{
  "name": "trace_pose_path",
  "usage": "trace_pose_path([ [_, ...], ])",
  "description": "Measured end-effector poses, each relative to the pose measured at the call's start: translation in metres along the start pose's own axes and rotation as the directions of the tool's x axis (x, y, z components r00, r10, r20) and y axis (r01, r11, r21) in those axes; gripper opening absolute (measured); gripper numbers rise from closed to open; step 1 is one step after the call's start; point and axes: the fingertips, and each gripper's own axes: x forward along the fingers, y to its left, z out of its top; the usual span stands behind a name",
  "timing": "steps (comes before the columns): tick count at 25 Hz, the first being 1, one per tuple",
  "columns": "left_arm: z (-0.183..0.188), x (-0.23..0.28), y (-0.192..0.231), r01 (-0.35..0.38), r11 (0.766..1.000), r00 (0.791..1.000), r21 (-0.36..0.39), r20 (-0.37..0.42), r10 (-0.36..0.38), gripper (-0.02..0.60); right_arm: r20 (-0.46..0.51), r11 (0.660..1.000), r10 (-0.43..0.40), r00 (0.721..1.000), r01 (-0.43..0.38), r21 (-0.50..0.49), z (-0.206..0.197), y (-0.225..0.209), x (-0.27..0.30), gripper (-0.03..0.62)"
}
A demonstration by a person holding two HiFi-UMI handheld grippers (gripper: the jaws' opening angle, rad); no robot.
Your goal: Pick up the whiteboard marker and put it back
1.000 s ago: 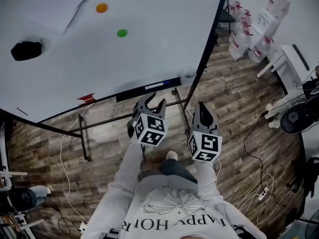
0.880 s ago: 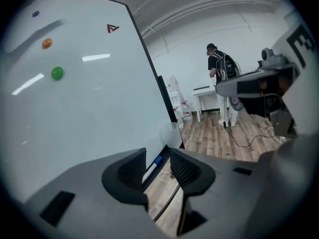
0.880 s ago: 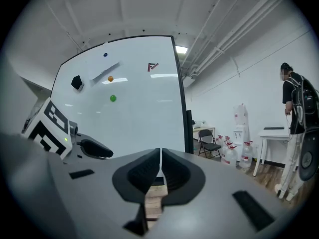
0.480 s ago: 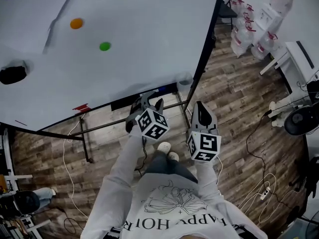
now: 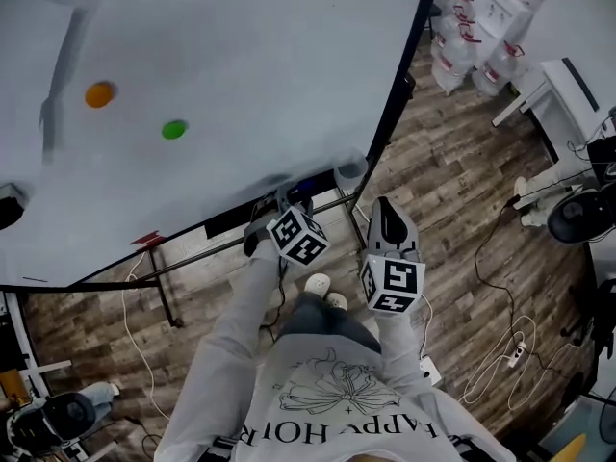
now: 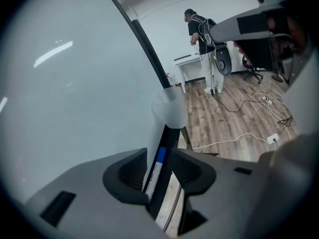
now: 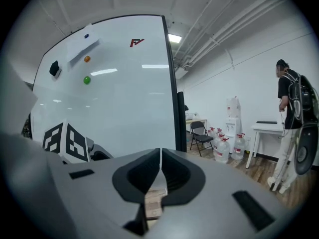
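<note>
The whiteboard marker, white with a blue cap, lies along the dark tray under the whiteboard. In the head view only its blue end shows. My left gripper points down at the tray. Its jaws have just been opening and now stand open, one on each side of the marker, with the pads off it. My right gripper hangs to the right, away from the board, over the wooden floor. It is shut with nothing in it, as the right gripper view also shows.
An orange magnet and a green magnet stick to the board, and a black eraser sits at its left edge. Water bottles, a white table and floor cables lie to the right. A person stands far off.
My left gripper has moved forward and down to the tray and rolled, and its jaws have spread. The board has shifted left in the head view. The right gripper stays low on the right.
</note>
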Motion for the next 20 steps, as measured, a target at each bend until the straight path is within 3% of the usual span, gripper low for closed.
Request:
trace_pose_path([
  [13,-0.001,0.054,-0.004,0.079,0.991,0.988,0.104,-0.140,-0.064,0.147,-0.052,0.999,-0.046,0.998,0.047,0.009,-0.010,-0.013,0.033,0.012],
  [20,-0.009,0.070,-0.010,0.143,0.982,0.970,0.122,-0.216,-0.114,0.147,-0.058,0.999,-0.047,0.997,0.047,-0.004,-0.009,-0.016,0.048,0.012],
])
